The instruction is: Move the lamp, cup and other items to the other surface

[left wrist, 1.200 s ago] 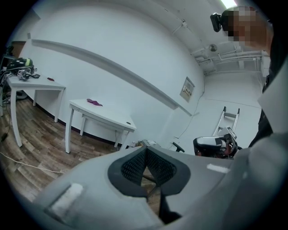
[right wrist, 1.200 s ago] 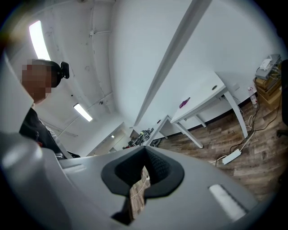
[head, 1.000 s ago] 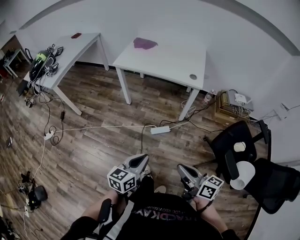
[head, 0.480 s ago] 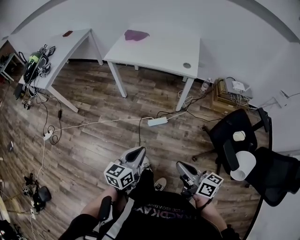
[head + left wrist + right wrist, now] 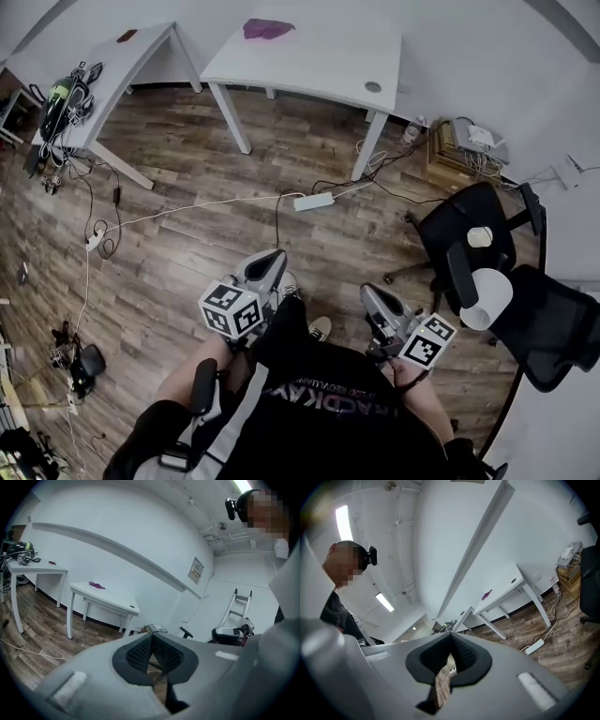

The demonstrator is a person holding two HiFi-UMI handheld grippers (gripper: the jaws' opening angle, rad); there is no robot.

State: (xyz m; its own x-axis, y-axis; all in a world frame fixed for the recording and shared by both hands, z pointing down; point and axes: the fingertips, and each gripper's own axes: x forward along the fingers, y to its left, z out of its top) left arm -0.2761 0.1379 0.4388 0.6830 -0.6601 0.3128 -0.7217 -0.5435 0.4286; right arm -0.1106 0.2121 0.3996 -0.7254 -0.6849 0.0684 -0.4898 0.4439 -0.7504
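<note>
In the head view both grippers are held low, close to the person's body, over the wood floor. My left gripper (image 5: 269, 264) is shut with nothing in it, its pads touching at the tips (image 5: 151, 636). My right gripper (image 5: 371, 298) is likewise shut and holds nothing (image 5: 451, 637). At the right, a white lamp with a round shade (image 5: 486, 300) and a small white cup (image 5: 479, 237) rest on black office chairs (image 5: 448, 231), a step away from the right gripper. The white table (image 5: 319, 58) with a purple cloth (image 5: 265, 29) stands far ahead.
A second white table (image 5: 127, 56) at the far left carries tangled cables and gear (image 5: 58, 98). A power strip (image 5: 312, 201) and cords lie across the floor. A low wooden box with devices (image 5: 466, 141) sits by the right wall. A ladder (image 5: 239, 609) leans there too.
In the head view the tables and the floor have slid toward the top of the picture. Both grippers stay shut near the body; the right one has shifted slightly right.
</note>
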